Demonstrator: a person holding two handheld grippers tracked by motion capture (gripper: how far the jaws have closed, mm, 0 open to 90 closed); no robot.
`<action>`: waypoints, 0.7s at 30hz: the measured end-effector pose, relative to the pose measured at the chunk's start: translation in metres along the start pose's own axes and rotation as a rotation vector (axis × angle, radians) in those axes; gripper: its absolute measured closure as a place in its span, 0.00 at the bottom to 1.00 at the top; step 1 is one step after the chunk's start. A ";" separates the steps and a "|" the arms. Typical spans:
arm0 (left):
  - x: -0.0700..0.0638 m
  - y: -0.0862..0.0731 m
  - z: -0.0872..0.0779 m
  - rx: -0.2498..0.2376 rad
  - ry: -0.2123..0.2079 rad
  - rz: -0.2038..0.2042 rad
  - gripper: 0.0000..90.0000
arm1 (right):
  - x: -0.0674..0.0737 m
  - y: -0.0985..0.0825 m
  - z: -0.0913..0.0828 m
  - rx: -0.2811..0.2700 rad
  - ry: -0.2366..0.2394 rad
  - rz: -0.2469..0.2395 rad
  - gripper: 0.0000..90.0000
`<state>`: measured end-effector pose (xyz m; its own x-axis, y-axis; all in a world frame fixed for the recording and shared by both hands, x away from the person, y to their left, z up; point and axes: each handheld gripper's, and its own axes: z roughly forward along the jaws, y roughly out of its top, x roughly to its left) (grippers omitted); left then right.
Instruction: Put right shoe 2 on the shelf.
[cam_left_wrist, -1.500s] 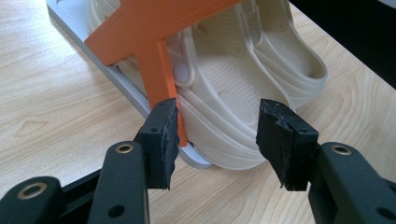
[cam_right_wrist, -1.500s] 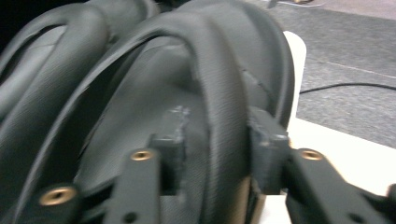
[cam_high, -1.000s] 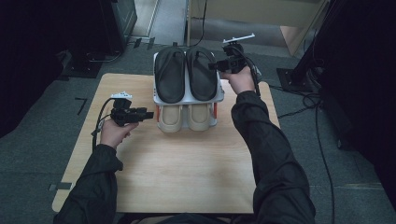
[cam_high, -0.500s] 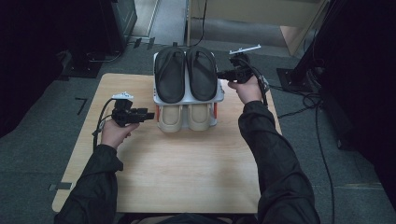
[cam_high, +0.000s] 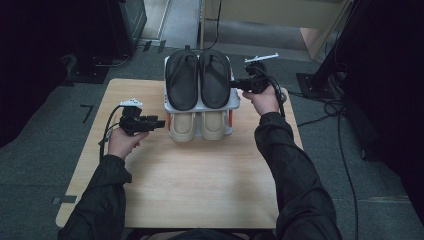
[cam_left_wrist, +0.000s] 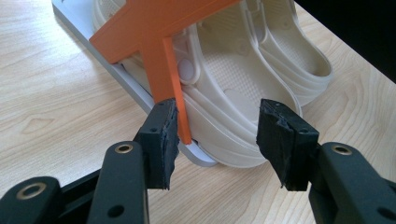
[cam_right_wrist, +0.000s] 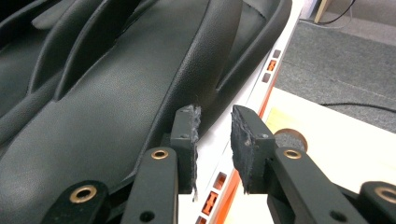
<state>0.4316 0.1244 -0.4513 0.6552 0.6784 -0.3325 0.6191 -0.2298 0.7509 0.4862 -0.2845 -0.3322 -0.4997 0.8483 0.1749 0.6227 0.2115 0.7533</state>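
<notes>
A two-tier shoe rack (cam_high: 235, 103) stands at the table's far middle. Two black slippers (cam_high: 181, 80) lie on its white top shelf, and two cream clogs (cam_high: 182, 125) sit below. My right gripper (cam_high: 234, 85) is at the top shelf's right edge. Its jaws have just been closing, and the white rim (cam_right_wrist: 247, 93) is pinched between its pads (cam_right_wrist: 215, 140) beside a black slipper (cam_right_wrist: 107, 93). My left gripper (cam_high: 161, 121) is open at the rack's lower left. The orange leg (cam_left_wrist: 166, 70) runs along one pad, and a cream clog's toe (cam_left_wrist: 233, 84) lies ahead of the gap (cam_left_wrist: 217, 140).
The wooden table (cam_high: 200, 190) has bare room in front of the rack. Grey carpet surrounds it, with cables (cam_high: 340, 125) trailing on the floor at the right and dark furniture at the back left.
My right hand has come down and to the right, from over the black slipper to the shelf's right edge, and its jaws have narrowed. The left hand has kept still.
</notes>
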 end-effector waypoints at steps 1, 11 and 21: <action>0.000 0.000 0.000 -0.003 0.001 -0.002 0.53 | 0.000 0.000 -0.001 0.001 0.000 0.004 0.78; 0.000 -0.002 -0.004 0.004 0.008 -0.016 0.50 | -0.003 -0.024 -0.021 -0.080 0.009 -0.070 0.68; -0.008 -0.006 -0.006 0.009 0.006 -0.022 0.47 | -0.009 -0.058 -0.029 -0.074 0.003 -0.109 0.57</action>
<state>0.4204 0.1246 -0.4500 0.6388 0.6876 -0.3452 0.6372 -0.2213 0.7382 0.4370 -0.3190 -0.3595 -0.5640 0.8207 0.0908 0.5183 0.2663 0.8127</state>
